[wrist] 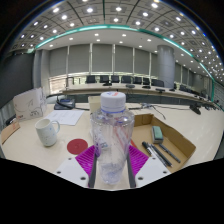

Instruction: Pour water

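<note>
1. Magenta pads are seen on the inner faces of the claw, one at each side of a clear plastic water bottle.
2. The bottle is clamped between the two fingers; both pads are pressed against its lower body, so the claw is clenched on it.
3. The bottle is held upright, and it is closed by a white cap.
4. Beneath and beyond the bottle a pale wooden table is spread out.
5. A round dark red coaster is seen lying on the table just left of the bottle, near the left finger.
6. Farther left, a white mug is seen standing on the table, well apart from the bottle.
7. Behind the mug a white sheet of paper is laid flat, and an upright white card is seen beyond it.
8. To the right of the bottle a few dark tools are laid on the table, and a small teal object is seen just behind them; what it is cannot be told.
9. In the background a large office room is shown, with rows of desks and dark chairs, a wall of windows and a ceiling dotted with round lights.
</note>
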Tool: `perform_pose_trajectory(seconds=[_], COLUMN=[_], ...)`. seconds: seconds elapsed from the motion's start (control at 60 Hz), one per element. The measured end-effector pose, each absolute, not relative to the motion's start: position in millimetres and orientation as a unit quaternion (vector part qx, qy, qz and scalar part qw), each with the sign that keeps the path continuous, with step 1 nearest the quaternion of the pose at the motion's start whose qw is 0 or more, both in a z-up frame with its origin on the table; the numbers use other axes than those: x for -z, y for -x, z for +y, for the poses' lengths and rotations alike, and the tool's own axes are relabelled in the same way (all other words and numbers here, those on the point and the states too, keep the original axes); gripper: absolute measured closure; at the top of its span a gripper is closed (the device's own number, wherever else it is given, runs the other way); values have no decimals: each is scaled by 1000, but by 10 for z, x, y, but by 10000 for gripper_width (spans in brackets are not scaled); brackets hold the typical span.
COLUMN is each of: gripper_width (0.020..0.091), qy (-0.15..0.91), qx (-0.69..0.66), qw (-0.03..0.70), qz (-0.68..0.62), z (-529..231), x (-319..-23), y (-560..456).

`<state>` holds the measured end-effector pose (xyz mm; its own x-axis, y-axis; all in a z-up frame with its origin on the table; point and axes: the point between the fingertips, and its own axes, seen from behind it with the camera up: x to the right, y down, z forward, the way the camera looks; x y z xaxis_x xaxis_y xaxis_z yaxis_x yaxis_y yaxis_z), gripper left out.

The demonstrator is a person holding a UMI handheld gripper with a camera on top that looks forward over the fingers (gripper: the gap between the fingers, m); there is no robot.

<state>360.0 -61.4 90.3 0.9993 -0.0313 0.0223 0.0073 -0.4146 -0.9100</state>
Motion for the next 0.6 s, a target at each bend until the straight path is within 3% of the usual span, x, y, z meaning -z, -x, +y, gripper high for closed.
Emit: perform_pose_trajectory(seconds=[0.167, 0.283, 0.6], gripper_width=[734, 736, 738], qy=[839, 835, 773], qx=[59, 103, 337], qw=[542, 540, 517], qz=[5, -8, -150], z=[-594, -513, 7], x=[-1008, -1215, -2150], y=[-3642, -3638, -3343])
